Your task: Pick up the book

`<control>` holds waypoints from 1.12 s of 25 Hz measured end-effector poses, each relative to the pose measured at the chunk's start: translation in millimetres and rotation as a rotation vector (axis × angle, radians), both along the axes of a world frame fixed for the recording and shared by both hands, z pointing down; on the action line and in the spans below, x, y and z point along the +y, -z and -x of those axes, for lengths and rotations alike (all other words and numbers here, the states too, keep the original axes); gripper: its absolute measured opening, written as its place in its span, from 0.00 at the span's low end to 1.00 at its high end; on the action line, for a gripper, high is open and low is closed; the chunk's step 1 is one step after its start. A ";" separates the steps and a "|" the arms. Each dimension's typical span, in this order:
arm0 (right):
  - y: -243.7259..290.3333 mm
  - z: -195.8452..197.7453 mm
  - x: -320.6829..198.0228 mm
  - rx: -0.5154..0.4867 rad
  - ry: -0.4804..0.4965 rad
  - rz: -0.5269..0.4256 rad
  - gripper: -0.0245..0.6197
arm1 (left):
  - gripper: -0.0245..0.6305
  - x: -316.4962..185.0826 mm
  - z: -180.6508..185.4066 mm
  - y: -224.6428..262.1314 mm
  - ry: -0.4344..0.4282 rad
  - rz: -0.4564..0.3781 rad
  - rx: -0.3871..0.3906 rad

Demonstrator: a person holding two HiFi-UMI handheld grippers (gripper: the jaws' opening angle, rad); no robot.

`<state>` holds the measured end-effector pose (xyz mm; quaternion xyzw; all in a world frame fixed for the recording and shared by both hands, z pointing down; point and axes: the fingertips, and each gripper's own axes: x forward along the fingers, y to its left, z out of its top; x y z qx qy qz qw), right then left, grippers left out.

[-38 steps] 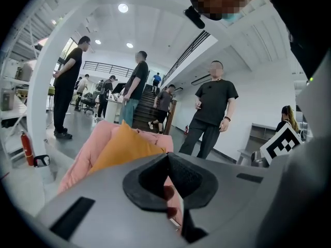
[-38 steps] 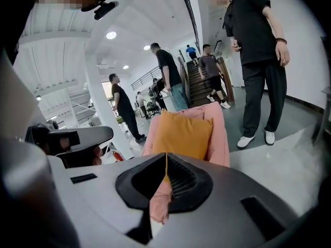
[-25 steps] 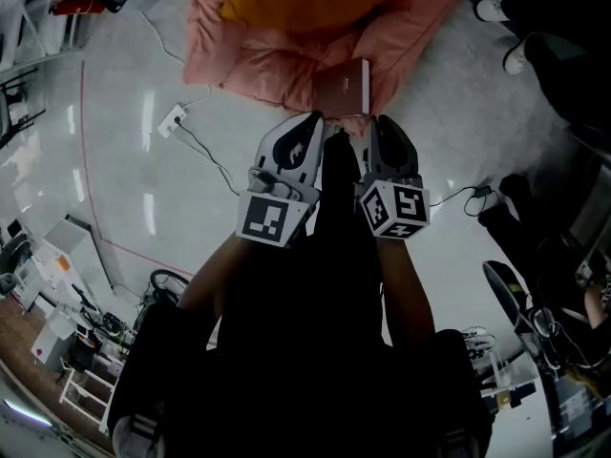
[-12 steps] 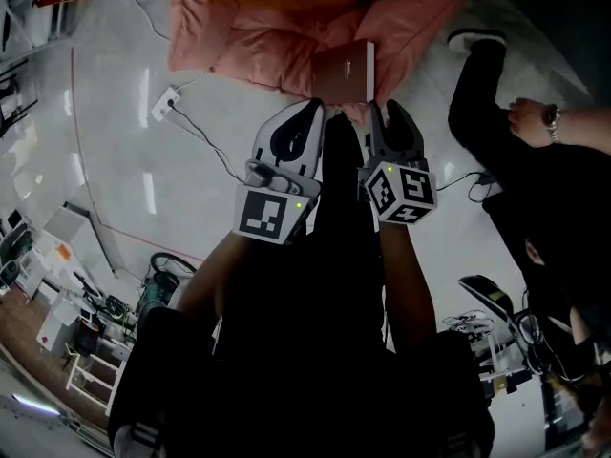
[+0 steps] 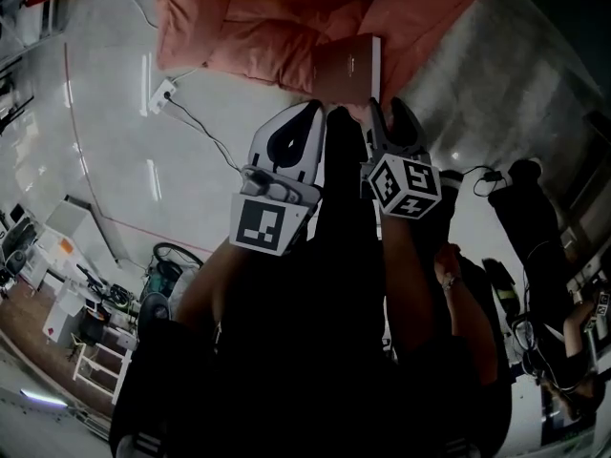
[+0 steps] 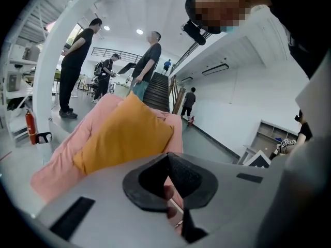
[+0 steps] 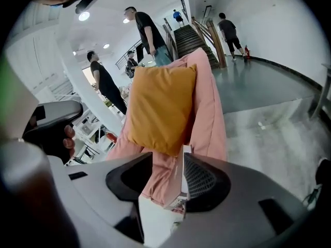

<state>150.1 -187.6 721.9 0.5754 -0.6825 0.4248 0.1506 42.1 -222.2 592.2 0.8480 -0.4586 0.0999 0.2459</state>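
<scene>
The book (image 5: pixel 348 65), brown with a pale page edge, lies on the near edge of pink bedding (image 5: pixel 258 36) on the floor. My right gripper (image 5: pixel 382 111) reaches its near end. In the right gripper view the book (image 7: pixel 181 175) shows edge-on between the jaws of the right gripper (image 7: pixel 166 161), close against the right pad; the jaws are opening and do not squeeze it. My left gripper (image 5: pixel 315 113) hovers just left of the book with its tips together and nothing in them. In its own view the left gripper (image 6: pixel 166 156) points over the bedding at an orange pillow (image 6: pixel 124 133).
A white power strip (image 5: pixel 162 93) and its cable lie on the glossy floor left of the bedding. A person in black (image 5: pixel 535 218) crouches at the right. Shelving and clutter (image 5: pixel 57 303) fill the lower left. Several people (image 6: pixel 147 61) stand far off by a staircase.
Both grippers have sunk closer to the book, which now looks larger. The right jaws have spread apart. The person at the right has shifted.
</scene>
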 end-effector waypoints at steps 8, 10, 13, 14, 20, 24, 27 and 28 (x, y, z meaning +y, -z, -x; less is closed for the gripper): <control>-33.9 1.5 1.8 -0.014 0.018 0.076 0.34 | 0.05 -4.7 -1.9 -22.0 0.004 0.045 -0.004; -42.7 1.6 2.3 -0.019 0.022 0.095 0.35 | 0.05 -7.4 -1.5 -27.2 0.010 0.053 -0.005; -53.5 0.8 3.0 -0.023 0.025 0.118 0.36 | 0.05 -11.7 -0.4 -32.6 0.017 0.062 -0.004; -57.5 1.0 3.0 -0.024 0.026 0.126 0.36 | 0.05 -13.4 0.8 -34.7 0.020 0.064 -0.005; -76.4 4.1 3.2 -0.034 0.039 0.167 0.37 | 0.05 -20.3 5.6 -44.4 0.025 0.075 -0.012; -86.8 4.5 7.2 -0.037 0.045 0.196 0.37 | 0.05 -20.2 3.2 -50.2 0.018 0.079 -0.017; -96.7 4.1 6.2 -0.040 0.046 0.215 0.38 | 0.05 -24.7 1.7 -56.4 0.025 0.091 -0.005; -100.1 4.2 6.7 -0.041 0.046 0.222 0.38 | 0.05 -25.5 1.9 -58.5 0.028 0.095 -0.002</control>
